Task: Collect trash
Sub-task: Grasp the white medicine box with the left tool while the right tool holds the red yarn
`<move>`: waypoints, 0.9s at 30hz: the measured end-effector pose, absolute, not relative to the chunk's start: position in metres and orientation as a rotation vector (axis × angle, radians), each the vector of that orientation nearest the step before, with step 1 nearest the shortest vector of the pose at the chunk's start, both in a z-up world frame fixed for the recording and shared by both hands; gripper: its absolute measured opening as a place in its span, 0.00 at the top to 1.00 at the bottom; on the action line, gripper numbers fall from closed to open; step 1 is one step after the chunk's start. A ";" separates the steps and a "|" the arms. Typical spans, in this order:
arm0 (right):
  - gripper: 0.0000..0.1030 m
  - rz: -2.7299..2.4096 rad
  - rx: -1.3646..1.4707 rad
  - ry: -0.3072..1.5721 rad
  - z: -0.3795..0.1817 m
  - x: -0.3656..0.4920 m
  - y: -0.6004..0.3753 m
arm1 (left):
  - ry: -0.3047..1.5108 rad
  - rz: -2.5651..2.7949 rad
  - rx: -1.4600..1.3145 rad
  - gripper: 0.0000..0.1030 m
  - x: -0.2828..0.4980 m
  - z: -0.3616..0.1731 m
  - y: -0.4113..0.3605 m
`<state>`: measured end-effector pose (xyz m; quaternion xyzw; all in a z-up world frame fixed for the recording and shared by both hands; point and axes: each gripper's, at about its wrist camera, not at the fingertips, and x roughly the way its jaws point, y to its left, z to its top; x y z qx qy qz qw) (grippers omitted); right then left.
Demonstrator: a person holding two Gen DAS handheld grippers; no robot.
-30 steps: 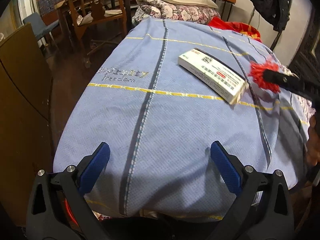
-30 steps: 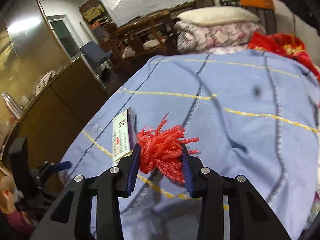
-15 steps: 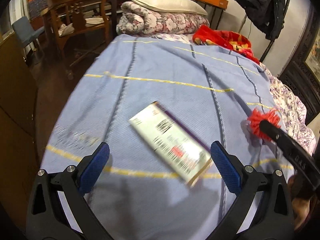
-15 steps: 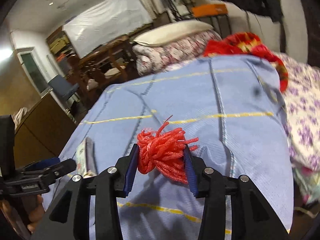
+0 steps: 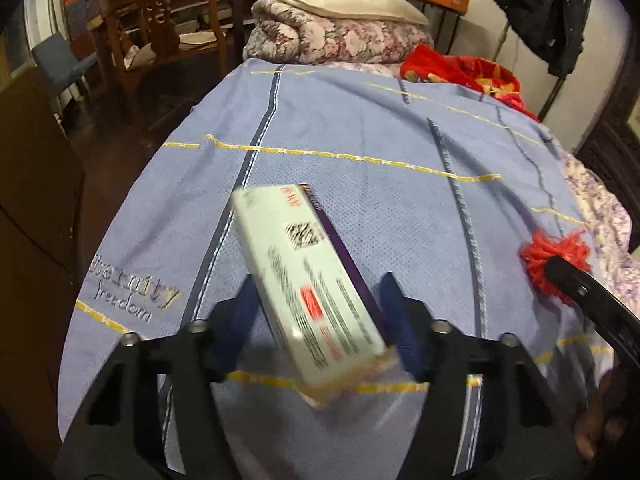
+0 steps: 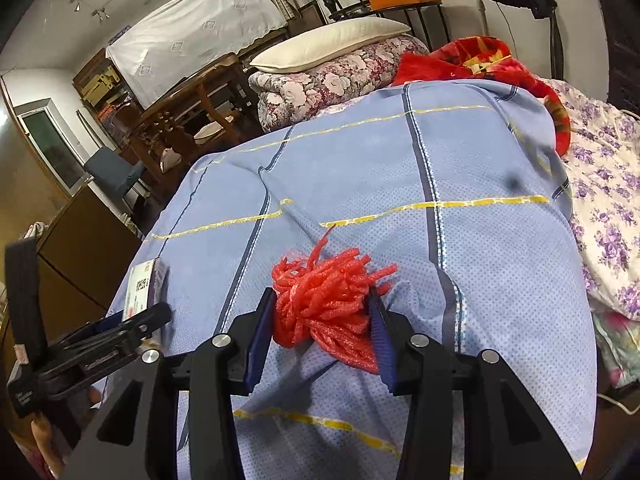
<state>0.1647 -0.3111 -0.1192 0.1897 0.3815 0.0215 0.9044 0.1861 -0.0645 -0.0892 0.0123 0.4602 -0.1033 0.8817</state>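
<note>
Two hand-held grippers over a bed w/ a blue blanket (image 5: 360,128) crossed by yellow and dark stripes.

Left gripper (image 5: 320,320): jaws have just been closing, w/ a white box (image 5: 308,284) between them. The box lies lengthwise, tilted, blurred; blue pads sit at both its long sides, but can't tell if they press it yet. From the right wrist view the box (image 6: 142,284) sits near the blanket's left edge, left gripper (image 6: 132,320) at it.

Right gripper (image 6: 320,320): clamped on a red mesh wad (image 6: 324,300), pads against both sides, just above the blanket. Left view shows the wad (image 5: 552,256) at the far right, well apart from the box.

Bed's far end: folded floral quilt (image 6: 332,80) w/ pillow (image 6: 332,44) on top, red blanket (image 6: 480,60) beside it. Wooden chair (image 5: 168,28) left of bed.
</note>
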 end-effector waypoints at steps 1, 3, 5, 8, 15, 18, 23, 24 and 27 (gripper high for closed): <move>0.56 0.042 0.389 0.789 -0.119 0.165 -0.311 | 0.953 -0.221 0.017 0.47 0.183 -0.088 -0.060; 0.56 0.039 0.382 0.791 -0.119 0.165 -0.310 | 0.927 -0.217 0.010 0.48 0.174 -0.081 -0.050; 0.56 0.035 0.374 0.793 -0.118 0.166 -0.309 | 0.906 -0.208 0.013 0.52 0.166 -0.074 -0.042; 0.56 0.030 0.363 0.795 -0.117 0.166 -0.308 | 0.880 -0.191 0.010 0.55 0.150 -0.060 -0.027; 0.57 0.020 0.327 0.793 -0.115 0.166 -0.304 | 0.869 -0.153 -0.018 0.55 0.125 -0.047 -0.002; 0.57 0.018 0.325 0.791 -0.115 0.166 -0.305 | 0.871 -0.152 -0.030 0.56 0.117 -0.048 0.003; 0.57 0.011 0.306 0.800 -0.114 0.167 -0.301 | 0.870 -0.143 0.010 0.23 0.121 -0.050 -0.006; 0.56 0.013 0.303 0.803 -0.114 0.167 -0.300 | 0.867 -0.139 0.011 0.17 0.123 -0.051 -0.008; 0.56 0.018 0.309 0.803 -0.114 0.166 -0.300 | 0.873 -0.142 0.046 0.17 0.138 -0.057 -0.022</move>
